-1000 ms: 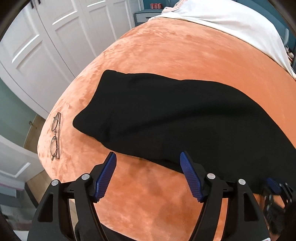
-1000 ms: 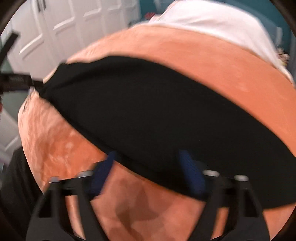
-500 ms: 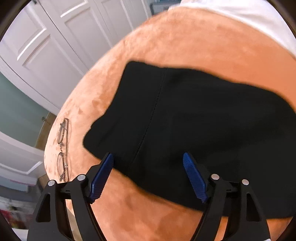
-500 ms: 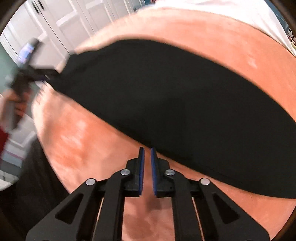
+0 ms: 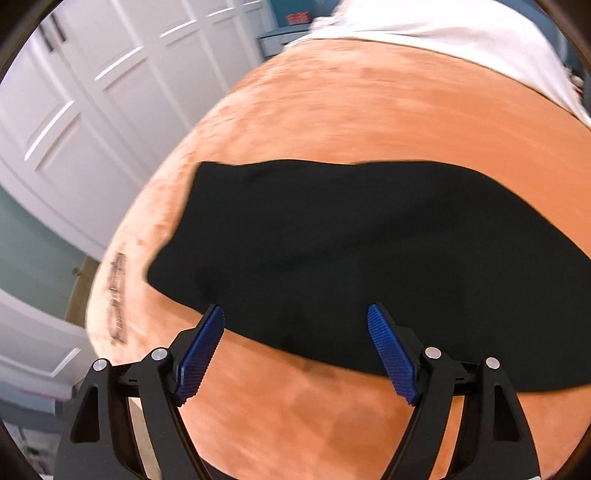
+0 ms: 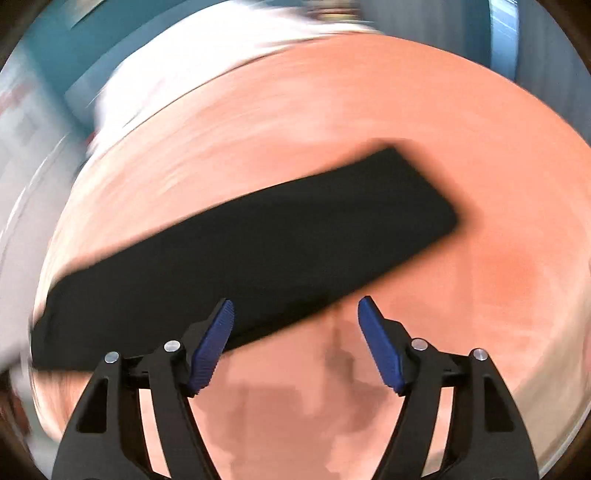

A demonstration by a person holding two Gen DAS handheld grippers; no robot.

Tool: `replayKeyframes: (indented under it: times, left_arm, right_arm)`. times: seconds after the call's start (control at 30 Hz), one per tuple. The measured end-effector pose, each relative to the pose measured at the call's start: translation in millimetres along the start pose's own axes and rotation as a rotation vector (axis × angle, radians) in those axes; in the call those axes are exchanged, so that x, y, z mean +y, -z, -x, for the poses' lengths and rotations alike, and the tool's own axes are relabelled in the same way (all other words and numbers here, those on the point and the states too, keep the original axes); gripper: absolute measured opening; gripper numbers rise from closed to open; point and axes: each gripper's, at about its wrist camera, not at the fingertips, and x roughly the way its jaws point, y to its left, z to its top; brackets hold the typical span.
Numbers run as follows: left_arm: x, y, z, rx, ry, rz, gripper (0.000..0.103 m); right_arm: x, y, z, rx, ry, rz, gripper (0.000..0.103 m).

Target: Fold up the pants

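Black pants (image 5: 351, 251) lie flat as a long strip across the orange blanket (image 5: 369, 110). In the left wrist view their wide end points left. My left gripper (image 5: 295, 328) is open and empty, above the near edge of the pants. In the blurred right wrist view the pants (image 6: 258, 251) run from lower left to a squared end at upper right. My right gripper (image 6: 295, 321) is open and empty, just above their near edge.
A pair of glasses (image 5: 117, 299) lies on the blanket near its left edge. White wardrobe doors (image 5: 92, 110) stand to the left. A white sheet (image 5: 443, 33) covers the far end of the bed.
The right gripper opened from shut and swung right toward the narrow end of the pants. The left gripper stayed open and shifted slightly along the near edge.
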Motion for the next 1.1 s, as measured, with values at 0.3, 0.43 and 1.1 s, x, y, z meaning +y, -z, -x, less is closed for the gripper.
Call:
replayKeyframes:
  times: [0.3, 0.43, 1.1]
  left_arm:
    - [-60.0, 38.3, -0.3, 0.124, 0.099, -0.014, 0.083]
    - [-68.0, 42.1, 5.6, 0.13, 0.076, -0.025, 0.083]
    - [-25.0, 62.2, 45.0, -0.016, 0.051, -0.115, 0.083]
  right_arm:
    - [-72.6, -33.8, -44.8, -0.041, -0.154, -0.27, 0.088]
    - [-70.3, -41.6, -59.4, -0.069, -0.156, -0.24, 0.069]
    - [307.1, 50.9, -19.4, 0.136, -0.564, 0.386, 0.017]
